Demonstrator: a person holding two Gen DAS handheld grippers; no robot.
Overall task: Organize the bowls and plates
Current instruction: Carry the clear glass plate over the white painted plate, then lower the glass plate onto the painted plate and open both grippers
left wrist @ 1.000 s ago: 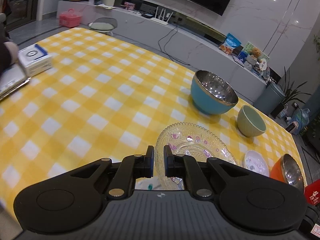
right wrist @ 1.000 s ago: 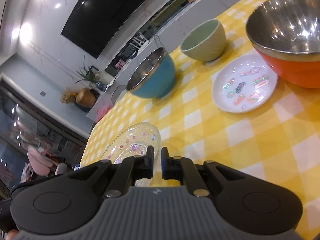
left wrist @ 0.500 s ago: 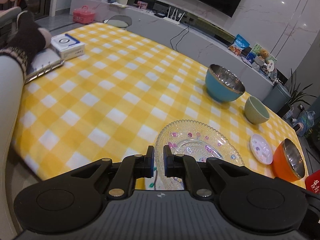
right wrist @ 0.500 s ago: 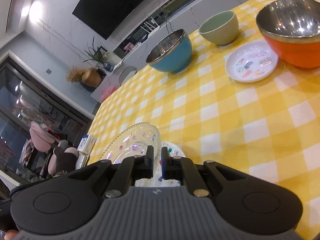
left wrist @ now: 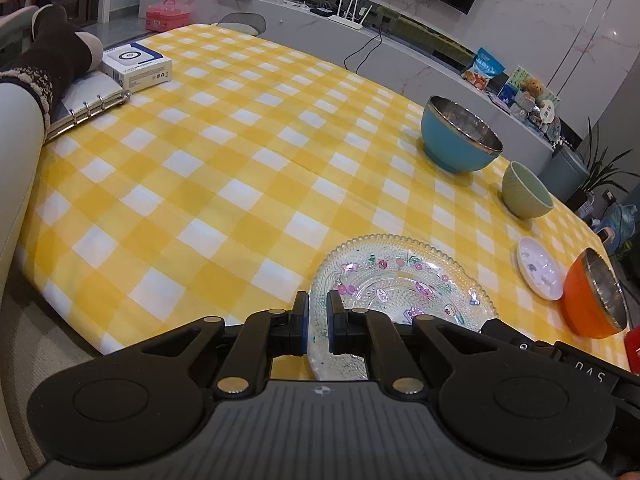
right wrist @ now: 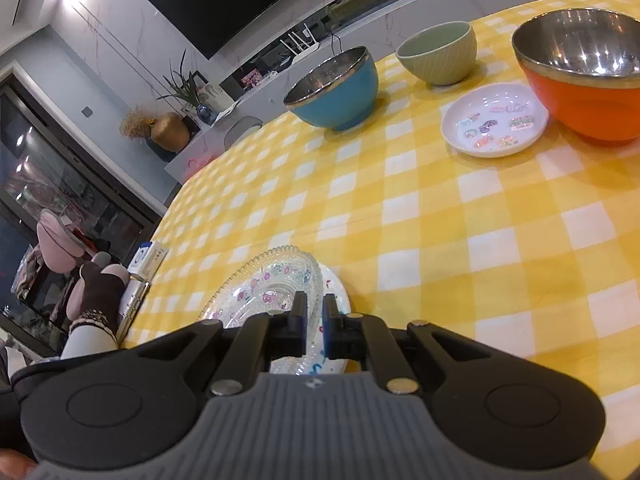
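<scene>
The left gripper (left wrist: 318,326) pinches the near rim of the glass plate (left wrist: 404,284), its two pads closed on the beaded edge. The right gripper (right wrist: 315,326) clamps the rim of the small white plate (right wrist: 334,292) at the near edge of the table, with the glass plate lying tilted across that white plate's far side. Both plates sit at the near edge of the yellow checked tablecloth (left wrist: 224,184).

Further out to the right a small white saucer (right wrist: 494,120) with coloured pictures lies flat, just beside an orange bowl (right wrist: 588,76) with a steel inside. Behind the saucer stands a pale green bowl (right wrist: 440,54), and to its left a blue bowl (right wrist: 336,88), also steel-lined; the three bowls are upright and apart from one another.

At the far left corner of the table lie a ring binder (left wrist: 86,102) and a white box (left wrist: 136,66), with someone's dark sock (left wrist: 48,56) resting against them.
</scene>
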